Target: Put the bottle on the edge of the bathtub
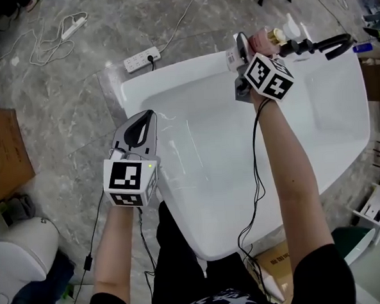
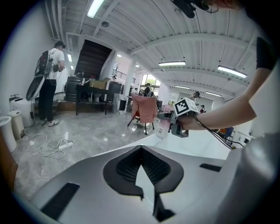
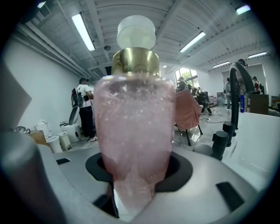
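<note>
A pink see-through bottle (image 1: 262,41) with a gold collar and white cap is held over the far rim of the white bathtub (image 1: 172,71), beside a black faucet (image 1: 318,45). My right gripper (image 1: 250,48) is shut on the bottle's lower body. In the right gripper view the bottle (image 3: 135,131) stands upright between the jaws and fills the middle of the frame. My left gripper (image 1: 146,120) hovers at the tub's near-left rim, jaws together and empty. In the left gripper view my left gripper (image 2: 141,148) points toward the right gripper and the bottle (image 2: 162,127).
A white power strip (image 1: 140,58) and cables lie on the grey marble floor behind the tub. A brown box (image 1: 4,153) and a white toilet (image 1: 20,255) stand at the left. A person (image 2: 49,83) stands far off, with chairs and desks beyond.
</note>
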A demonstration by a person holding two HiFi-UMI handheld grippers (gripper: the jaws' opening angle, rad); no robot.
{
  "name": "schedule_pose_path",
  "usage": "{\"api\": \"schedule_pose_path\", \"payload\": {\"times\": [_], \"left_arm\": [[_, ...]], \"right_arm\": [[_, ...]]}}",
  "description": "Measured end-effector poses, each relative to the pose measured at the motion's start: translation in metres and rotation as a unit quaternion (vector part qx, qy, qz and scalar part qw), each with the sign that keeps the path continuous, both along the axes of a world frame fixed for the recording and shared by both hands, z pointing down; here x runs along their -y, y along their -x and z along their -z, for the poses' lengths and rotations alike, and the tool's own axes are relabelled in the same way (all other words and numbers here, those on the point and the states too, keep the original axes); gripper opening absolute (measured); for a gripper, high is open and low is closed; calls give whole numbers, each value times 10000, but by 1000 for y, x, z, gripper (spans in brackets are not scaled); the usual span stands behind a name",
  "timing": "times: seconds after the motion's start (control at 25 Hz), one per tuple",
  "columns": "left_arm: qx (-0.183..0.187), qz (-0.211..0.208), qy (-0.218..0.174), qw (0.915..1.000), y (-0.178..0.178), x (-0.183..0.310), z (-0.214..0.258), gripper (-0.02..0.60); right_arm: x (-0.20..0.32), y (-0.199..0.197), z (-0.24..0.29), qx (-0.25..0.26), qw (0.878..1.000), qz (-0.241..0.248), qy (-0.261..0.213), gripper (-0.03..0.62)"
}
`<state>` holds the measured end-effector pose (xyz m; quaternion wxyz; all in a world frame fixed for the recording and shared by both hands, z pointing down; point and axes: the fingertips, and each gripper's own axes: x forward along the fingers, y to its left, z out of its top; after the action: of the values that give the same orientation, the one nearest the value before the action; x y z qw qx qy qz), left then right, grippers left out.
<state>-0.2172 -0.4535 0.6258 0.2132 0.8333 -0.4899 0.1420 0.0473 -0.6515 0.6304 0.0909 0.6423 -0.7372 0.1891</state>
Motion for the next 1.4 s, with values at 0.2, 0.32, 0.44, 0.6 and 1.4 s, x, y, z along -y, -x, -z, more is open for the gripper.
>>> {"api": "schedule_pose_path", "payload": {"times": [0.2, 0.32, 0.44, 0.6, 1.4], "left_arm": [[-45, -37, 29, 10000, -1, 1, -7, 15], [-47, -15, 57, 10000, 1, 0, -8, 15], [-69, 17, 88, 9999, 5, -2, -10, 16], [-17, 46, 122, 9999, 8, -8, -13, 15], [121, 334, 12, 9994, -3, -54, 39, 15]], "right_arm": [[3, 2, -10, -216, 9998, -3, -17, 221], [5, 5, -10, -341, 9993, 41, -128, 220], [5, 10, -9, -548, 9981, 150, -222, 222], [2, 13, -11, -666, 9974, 178, -232, 225], [-80, -5, 20, -720, 9961, 465, -210, 305]]}}
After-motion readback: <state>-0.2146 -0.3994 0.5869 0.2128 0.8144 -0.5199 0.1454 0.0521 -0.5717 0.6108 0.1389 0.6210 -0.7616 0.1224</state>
